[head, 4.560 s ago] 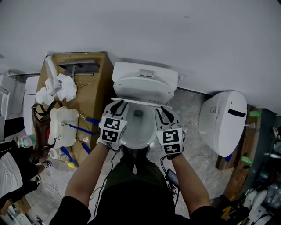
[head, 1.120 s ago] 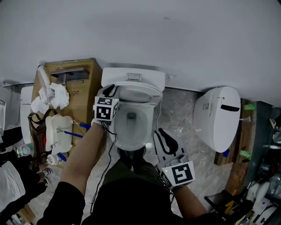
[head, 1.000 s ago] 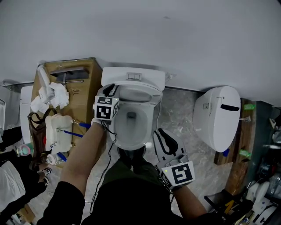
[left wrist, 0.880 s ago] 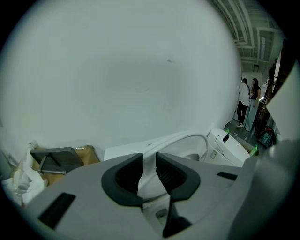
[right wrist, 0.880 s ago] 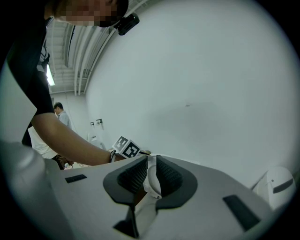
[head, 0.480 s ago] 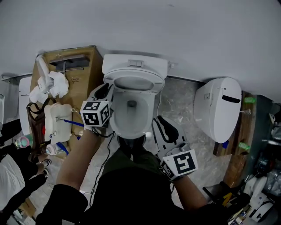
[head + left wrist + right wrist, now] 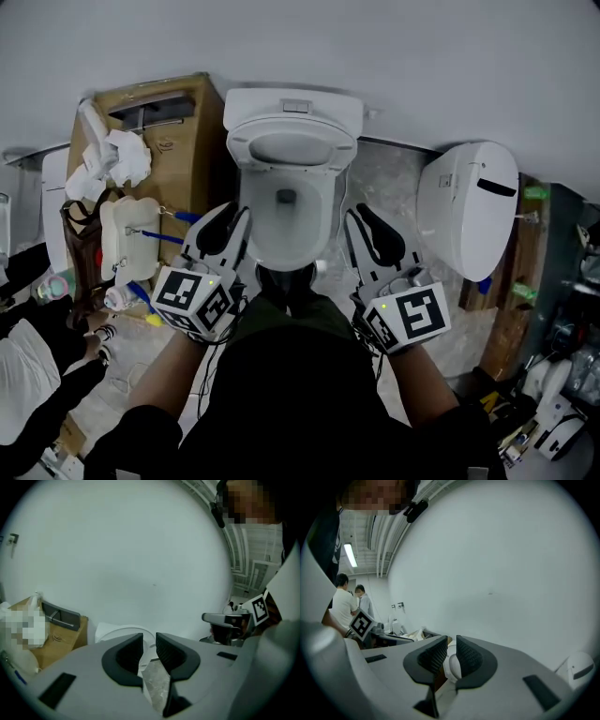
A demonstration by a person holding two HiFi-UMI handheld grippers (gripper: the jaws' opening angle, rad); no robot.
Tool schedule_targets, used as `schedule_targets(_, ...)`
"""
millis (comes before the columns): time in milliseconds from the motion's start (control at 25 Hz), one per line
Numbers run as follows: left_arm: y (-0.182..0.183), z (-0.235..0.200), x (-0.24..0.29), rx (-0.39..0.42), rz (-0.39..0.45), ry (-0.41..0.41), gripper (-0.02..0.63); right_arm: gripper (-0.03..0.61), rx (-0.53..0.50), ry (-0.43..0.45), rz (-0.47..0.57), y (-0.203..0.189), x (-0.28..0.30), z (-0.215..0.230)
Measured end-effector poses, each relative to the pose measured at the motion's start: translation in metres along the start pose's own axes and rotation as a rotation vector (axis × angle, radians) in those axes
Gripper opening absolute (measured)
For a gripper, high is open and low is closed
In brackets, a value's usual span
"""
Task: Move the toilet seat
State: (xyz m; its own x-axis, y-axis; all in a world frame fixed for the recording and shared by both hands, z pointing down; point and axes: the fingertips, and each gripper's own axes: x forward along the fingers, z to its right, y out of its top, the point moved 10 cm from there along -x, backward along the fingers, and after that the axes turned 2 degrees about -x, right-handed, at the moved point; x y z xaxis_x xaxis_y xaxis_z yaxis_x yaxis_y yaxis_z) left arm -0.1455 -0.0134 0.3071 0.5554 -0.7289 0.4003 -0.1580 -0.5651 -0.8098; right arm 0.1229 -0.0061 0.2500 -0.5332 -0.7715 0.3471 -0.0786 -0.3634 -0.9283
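The white toilet (image 7: 286, 202) stands against the wall with its bowl uncovered. Its seat (image 7: 292, 150) is tipped up against the tank (image 7: 293, 101). My left gripper (image 7: 228, 227) hovers by the bowl's front left, clear of the rim. Its jaws are open by a narrow gap with nothing between them. My right gripper (image 7: 367, 230) hovers at the bowl's front right, also open by a narrow gap and empty. In the left gripper view the left gripper (image 7: 149, 641) points at the toilet (image 7: 117, 634) and the wall. In the right gripper view the right gripper (image 7: 451, 648) frames the toilet (image 7: 452, 665).
A cardboard box (image 7: 173, 159) with white wrapping stands left of the toilet. Below it lies a white part (image 7: 127, 253) with blue hoses. A second toilet (image 7: 467, 220) lies on its side at the right. People's legs (image 7: 37, 366) show at the far left.
My left gripper has come off the seat's left side and drawn back and outward to the bowl's front left. The seat now rests upright against the tank. The right gripper rose slightly.
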Motion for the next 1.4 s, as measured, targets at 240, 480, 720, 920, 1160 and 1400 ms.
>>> schedule_targets(240, 0.014, 0.059, -0.027, 0.029, 0.036, -0.142, 0.094, 0.078, -0.029, -0.022, 0.071, 0.032, -0.015, 0.0)
schedule_targets(480, 0.053, 0.091, -0.041, 0.132, 0.142, -0.222, 0.094, 0.077, -0.046, -0.047, 0.157, 0.063, -0.044, -0.007)
schedule_targets(720, 0.065, 0.11, -0.061, 0.121, 0.219, -0.238, 0.094, 0.077, -0.051, -0.059, 0.189, 0.073, -0.08, -0.012)
schedule_targets(920, 0.065, 0.114, -0.065, 0.194, 0.205, -0.219, 0.094, 0.077, -0.146, -0.104, 0.191, 0.084, -0.099, 0.001)
schedule_targets(1160, 0.066, 0.115, -0.073, 0.196, 0.217, -0.215, 0.094, 0.072, -0.09, -0.098, 0.26, 0.096, -0.111, 0.004)
schedule_targets(1400, 0.068, 0.119, -0.079, 0.193, 0.234, -0.217, 0.094, 0.069, -0.063, -0.068, 0.263, 0.092, -0.109, -0.003)
